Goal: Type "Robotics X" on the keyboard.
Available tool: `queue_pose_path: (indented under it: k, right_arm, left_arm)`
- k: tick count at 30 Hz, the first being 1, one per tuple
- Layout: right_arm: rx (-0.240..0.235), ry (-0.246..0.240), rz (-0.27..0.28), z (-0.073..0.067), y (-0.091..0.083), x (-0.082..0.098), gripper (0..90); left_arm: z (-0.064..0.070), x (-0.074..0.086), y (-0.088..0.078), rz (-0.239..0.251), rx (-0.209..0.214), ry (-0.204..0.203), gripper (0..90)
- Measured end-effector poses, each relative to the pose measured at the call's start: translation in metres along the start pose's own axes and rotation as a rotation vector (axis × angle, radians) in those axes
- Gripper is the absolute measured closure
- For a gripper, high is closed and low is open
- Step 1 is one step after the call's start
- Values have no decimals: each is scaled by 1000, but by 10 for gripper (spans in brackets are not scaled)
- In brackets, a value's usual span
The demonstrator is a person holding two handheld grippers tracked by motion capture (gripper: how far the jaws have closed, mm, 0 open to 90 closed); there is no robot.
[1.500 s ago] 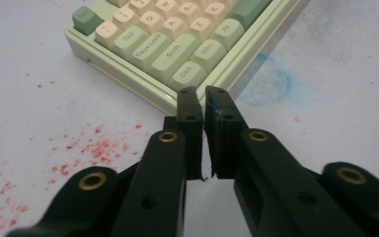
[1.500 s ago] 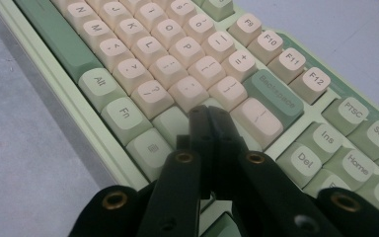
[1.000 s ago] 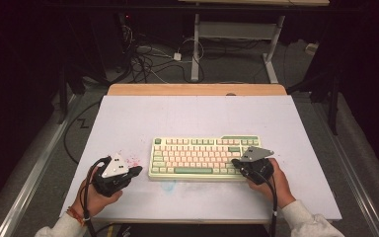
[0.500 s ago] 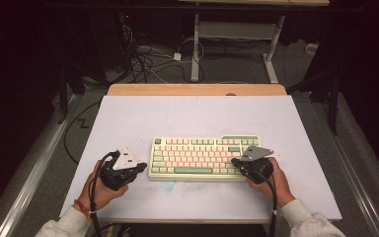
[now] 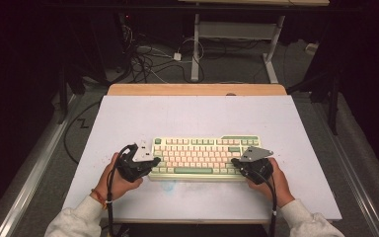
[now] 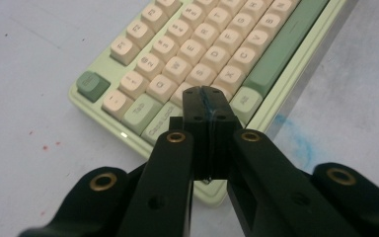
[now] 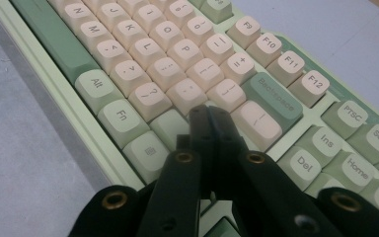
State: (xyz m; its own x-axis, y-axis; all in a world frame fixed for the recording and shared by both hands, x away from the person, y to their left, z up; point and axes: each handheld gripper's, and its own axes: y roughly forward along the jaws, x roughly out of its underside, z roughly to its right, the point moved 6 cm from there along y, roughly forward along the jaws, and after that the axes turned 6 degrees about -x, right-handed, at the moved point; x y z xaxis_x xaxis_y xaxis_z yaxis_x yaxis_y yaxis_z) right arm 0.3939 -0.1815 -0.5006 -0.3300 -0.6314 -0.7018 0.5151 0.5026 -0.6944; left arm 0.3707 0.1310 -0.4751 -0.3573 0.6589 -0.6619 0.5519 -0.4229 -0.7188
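Observation:
A pale green keyboard (image 5: 205, 158) with cream and green keys lies at the near middle of the white table. My left gripper (image 5: 154, 162), held in the person's left hand, is shut with nothing in it. Its tips are at the keyboard's left end. In the left gripper view the closed left gripper (image 6: 207, 96) hovers over the lower left keys of the keyboard (image 6: 192, 47). My right gripper (image 5: 234, 162) is shut and empty at the keyboard's right part. In the right gripper view the right gripper (image 7: 208, 111) points at keys below Backspace on the keyboard (image 7: 177, 49).
The white table top (image 5: 197, 118) has a wooden strip (image 5: 197, 89) along its far edge. Cables (image 5: 148, 59) and a metal frame (image 5: 271, 54) are on the floor beyond. A blue smudge (image 6: 296, 138) marks the table in front of the keyboard.
My left gripper has moved right, from the bare table up to the keyboard's left end. The right gripper has stayed where it was.

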Motion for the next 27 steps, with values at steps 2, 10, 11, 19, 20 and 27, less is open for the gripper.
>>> queue_pose_path:
  k: [2, 10, 11, 19, 20, 27]
  right_arm:
    - [6, -2, -1, -1, 0, 0, 900]
    - [5, 1, 8, 0, 0, 1, 900]
    - [4, 1, 8, 0, 0, 1, 900]
    - [12, -5, 7, -1, 0, 1, 900]
    - [11, -4, 7, -1, 0, 1, 900]
    - [13, -8, 6, -1, 0, 1, 900]
  left_arm:
    - [2, -4, 4, -2, 0, 12, 872]
    - [6, -13, 19, -16, 18, 34, 872]
    - [6, -14, 20, -19, 16, 42, 872]
    - [11, -22, 29, -28, 34, 67, 872]
    - [11, -22, 31, -29, 38, 68, 872]
    - [17, -26, 40, -45, 50, 86, 872]
